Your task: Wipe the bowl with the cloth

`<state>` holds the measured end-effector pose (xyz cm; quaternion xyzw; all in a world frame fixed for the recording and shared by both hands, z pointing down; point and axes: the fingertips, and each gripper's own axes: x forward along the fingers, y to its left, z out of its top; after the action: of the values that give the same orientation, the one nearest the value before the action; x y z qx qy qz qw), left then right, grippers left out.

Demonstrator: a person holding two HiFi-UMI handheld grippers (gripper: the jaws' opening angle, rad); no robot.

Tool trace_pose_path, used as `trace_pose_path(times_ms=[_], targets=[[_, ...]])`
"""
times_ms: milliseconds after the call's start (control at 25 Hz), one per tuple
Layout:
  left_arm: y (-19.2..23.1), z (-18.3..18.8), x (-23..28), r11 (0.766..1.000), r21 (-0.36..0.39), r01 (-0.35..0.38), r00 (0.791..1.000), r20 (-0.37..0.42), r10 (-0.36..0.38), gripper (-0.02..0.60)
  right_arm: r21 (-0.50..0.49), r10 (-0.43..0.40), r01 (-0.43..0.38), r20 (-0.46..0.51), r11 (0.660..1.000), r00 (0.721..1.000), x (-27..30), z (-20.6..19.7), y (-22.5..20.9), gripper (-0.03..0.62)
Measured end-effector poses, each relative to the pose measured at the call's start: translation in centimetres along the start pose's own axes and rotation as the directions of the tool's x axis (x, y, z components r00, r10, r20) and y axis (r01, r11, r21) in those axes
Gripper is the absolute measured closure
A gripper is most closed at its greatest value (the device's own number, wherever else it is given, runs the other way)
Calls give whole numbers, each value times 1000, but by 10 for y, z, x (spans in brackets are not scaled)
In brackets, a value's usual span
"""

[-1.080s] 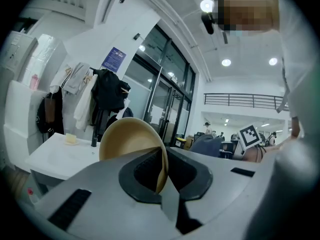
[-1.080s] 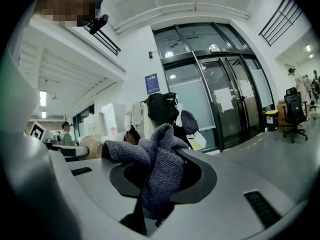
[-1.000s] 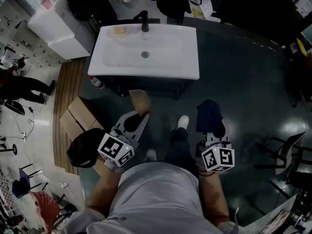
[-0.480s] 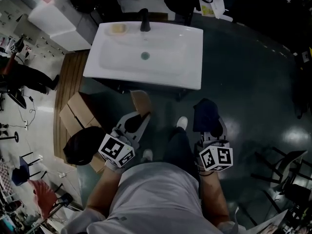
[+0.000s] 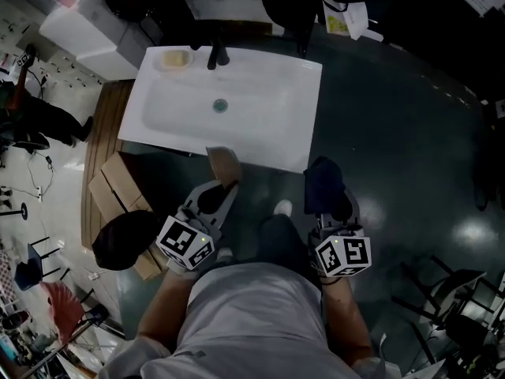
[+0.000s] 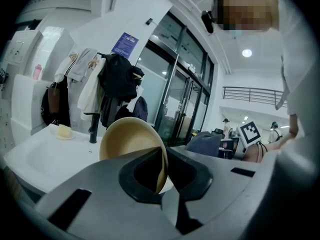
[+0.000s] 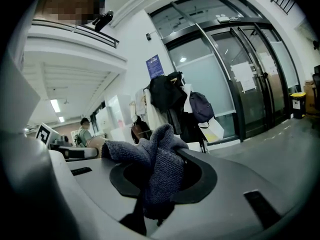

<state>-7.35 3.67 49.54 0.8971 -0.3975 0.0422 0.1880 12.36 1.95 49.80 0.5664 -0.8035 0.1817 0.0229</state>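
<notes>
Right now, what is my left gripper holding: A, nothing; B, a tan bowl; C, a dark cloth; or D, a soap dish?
B: the left gripper has its fingers shut on the tan bowl rim; the cloth sits in the right gripper.

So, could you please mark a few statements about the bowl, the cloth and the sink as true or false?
1. The left gripper grips the tan bowl by its rim. True.
2. The right gripper is empty. False: its jaws are shut on the dark blue cloth.
3. The cloth is touching the bowl. False: they are held apart, one in each gripper.
4. A yellow soap bar lies beside the black tap on the white sink. True.
</notes>
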Motion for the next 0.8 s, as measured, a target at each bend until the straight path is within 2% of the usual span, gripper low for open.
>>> trace_pose_path(times_ms=[440,800], targets=[[-18,34,87,999,-6,-48,999,20,48,564,9,109,-109,-25,994,994,33,44,-57,494],[-56,56,118,999,2,-32,999,25,32,565,43,153,-152,-15,987,988,30,60,-75,494]])
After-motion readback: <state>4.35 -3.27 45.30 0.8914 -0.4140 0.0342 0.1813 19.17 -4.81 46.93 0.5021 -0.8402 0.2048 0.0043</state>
